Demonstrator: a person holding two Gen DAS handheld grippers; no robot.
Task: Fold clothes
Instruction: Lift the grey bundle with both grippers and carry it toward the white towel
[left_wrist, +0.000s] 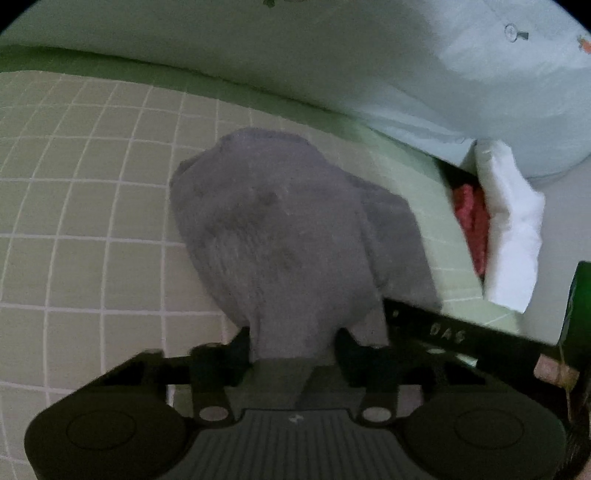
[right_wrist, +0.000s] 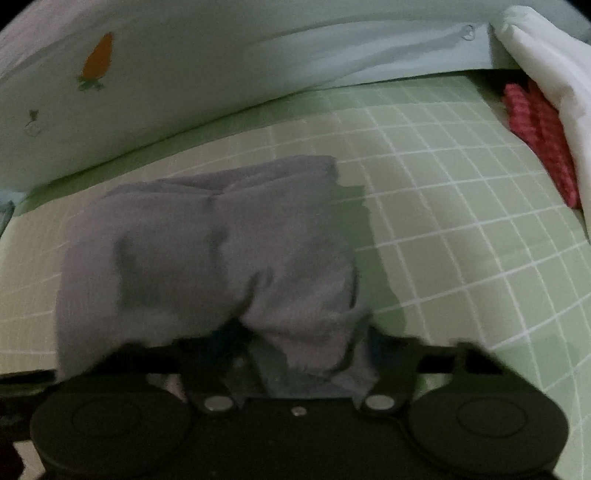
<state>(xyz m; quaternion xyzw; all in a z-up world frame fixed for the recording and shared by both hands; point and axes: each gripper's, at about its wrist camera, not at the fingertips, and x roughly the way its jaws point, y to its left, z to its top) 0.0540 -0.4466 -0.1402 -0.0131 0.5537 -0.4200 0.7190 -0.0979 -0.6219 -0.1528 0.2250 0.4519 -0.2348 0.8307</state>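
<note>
A grey garment (left_wrist: 280, 236) lies bunched on the green checked bedsheet (left_wrist: 92, 221). Its near end narrows into my left gripper (left_wrist: 291, 343), which is shut on the fabric. At the lower right of the left wrist view, a black bar of the other gripper (left_wrist: 454, 334) meets the garment's right edge. In the right wrist view the same grey garment (right_wrist: 207, 240) is folded into a thick lump. A fold of it sits pinched in my right gripper (right_wrist: 299, 343), and cloth partly covers the fingers, which are blurred.
A pale blue quilt with carrot prints (right_wrist: 147, 74) rises along the far side of the bedsheet (right_wrist: 461, 221). A white cloth (left_wrist: 513, 221) and a red patterned cloth (left_wrist: 472, 221) lie at the right edge. A person's hand shows at the lower right corner (left_wrist: 554, 369).
</note>
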